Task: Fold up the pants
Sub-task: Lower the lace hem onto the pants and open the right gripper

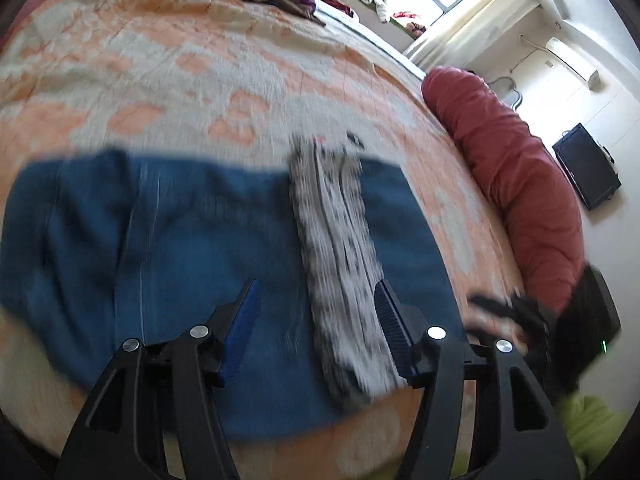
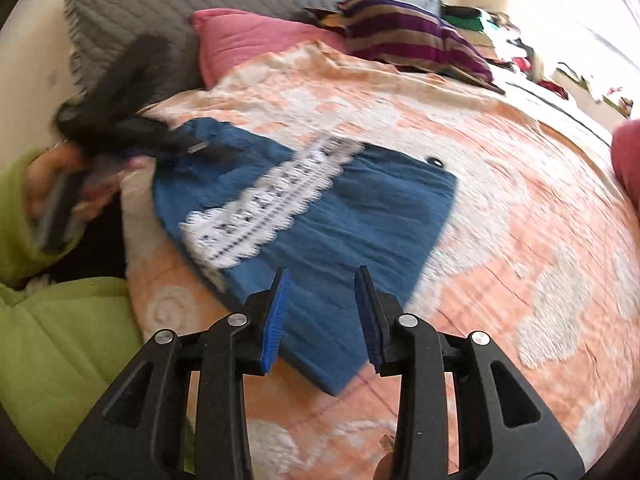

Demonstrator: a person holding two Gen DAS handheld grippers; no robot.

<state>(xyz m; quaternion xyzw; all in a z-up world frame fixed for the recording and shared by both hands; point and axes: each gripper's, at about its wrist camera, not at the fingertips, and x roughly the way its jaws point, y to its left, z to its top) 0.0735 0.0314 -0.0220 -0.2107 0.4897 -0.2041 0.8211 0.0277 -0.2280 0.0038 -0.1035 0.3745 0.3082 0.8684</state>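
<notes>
The blue pants lie folded flat on the orange and cream bedspread, with a white patterned lace band across them. My left gripper is open and empty just above the pants, its fingers either side of the band's near end. In the right wrist view the pants and band lie ahead. My right gripper is open and empty over the pants' near corner. The left gripper shows blurred at the pants' far left edge.
A red bolster lies along the bed's right side. A grey quilted pillow, a pink pillow and a striped cushion sit at the head. The person's green sleeve is at the left.
</notes>
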